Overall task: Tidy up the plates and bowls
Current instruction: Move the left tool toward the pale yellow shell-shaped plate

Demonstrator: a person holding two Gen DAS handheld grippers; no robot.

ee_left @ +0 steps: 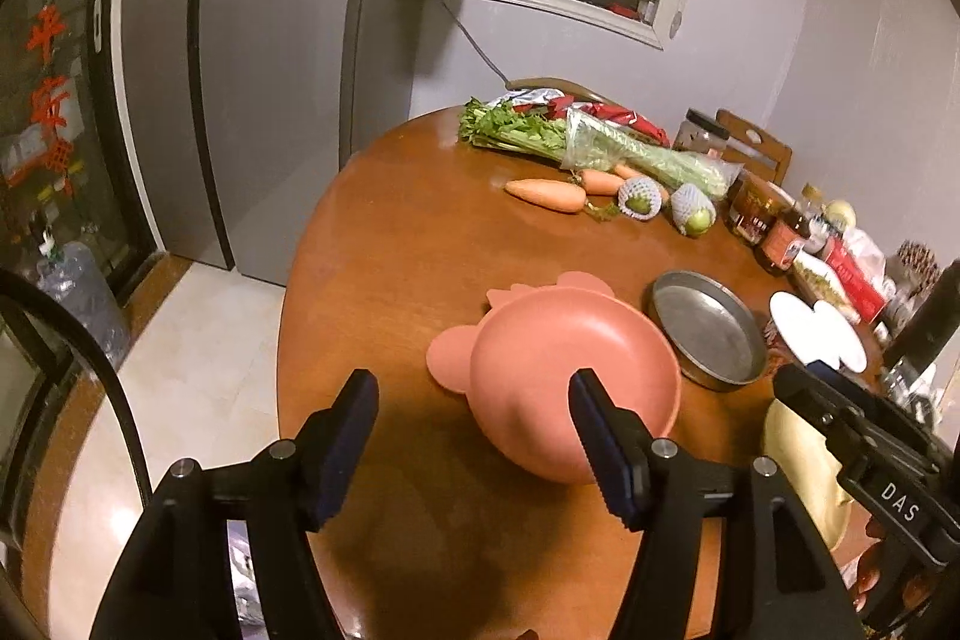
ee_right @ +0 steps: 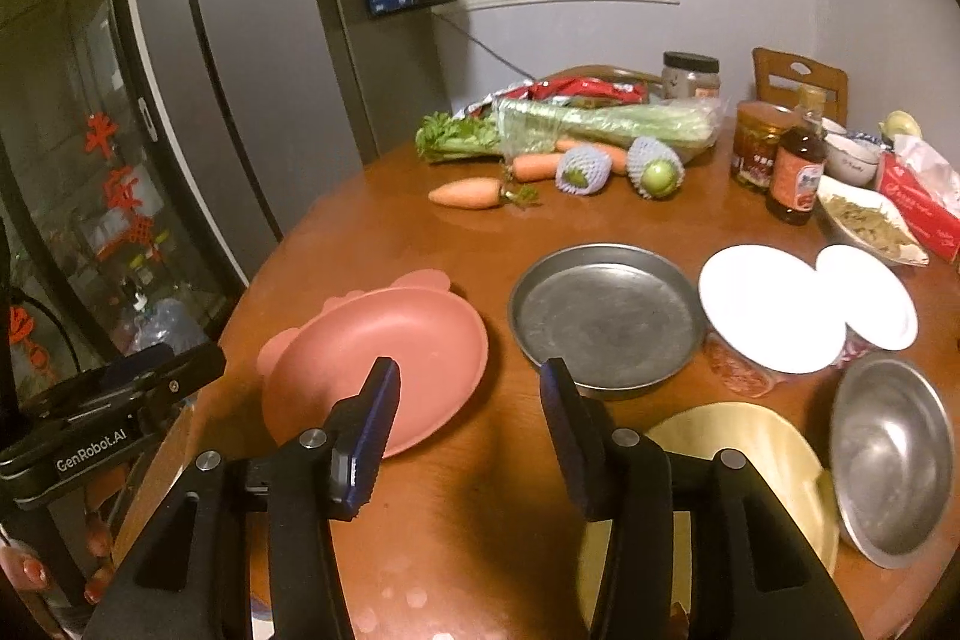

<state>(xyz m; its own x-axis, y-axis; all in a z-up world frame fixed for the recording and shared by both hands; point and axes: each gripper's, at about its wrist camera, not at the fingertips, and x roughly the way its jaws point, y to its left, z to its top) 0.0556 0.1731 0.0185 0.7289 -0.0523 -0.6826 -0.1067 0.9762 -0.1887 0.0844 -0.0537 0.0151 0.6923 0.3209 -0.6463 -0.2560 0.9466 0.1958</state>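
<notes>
Your left tongs (ee_left: 474, 415) stand apart with nothing between the pads, held above the worktop (ee_left: 384, 244). Their right finger (ee_left: 600, 436) shows in front of the pink bowl (ee_left: 570, 370) without gripping it. Your right tongs (ee_right: 468, 415) are also parted and empty, poised over bare wood between the pink bowl (ee_right: 384, 358) and the gold plate (ee_right: 750, 466).

The pink bowl sits on a pink plate (ee_left: 450, 358) with scalloped edges, whose rim sticks out to the left and behind the bowl. Just right of the bowl is the grey pan (ee_right: 606, 316), flat on the wood. Right of the pan, two white plates (ee_right: 774, 310) rest overlapping on top of patterned bowls. In front of them a steel bowl (ee_right: 894, 460) lies tilted, its edge over the gold plate.

Farther back across the worktop lie the carrots (ee_right: 474, 193), two green fruits (ee_right: 657, 172) in foam netting and a bunch of celery (ee_right: 600, 121) in a bag. To their right stand jars and a sauce bottle (ee_right: 798, 172), with a red tissue box (ee_right: 918, 202) near the edge. In the right wrist view your left tongs' body (ee_right: 114, 400) shows at the left edge, with painted fingernails below it.
</notes>
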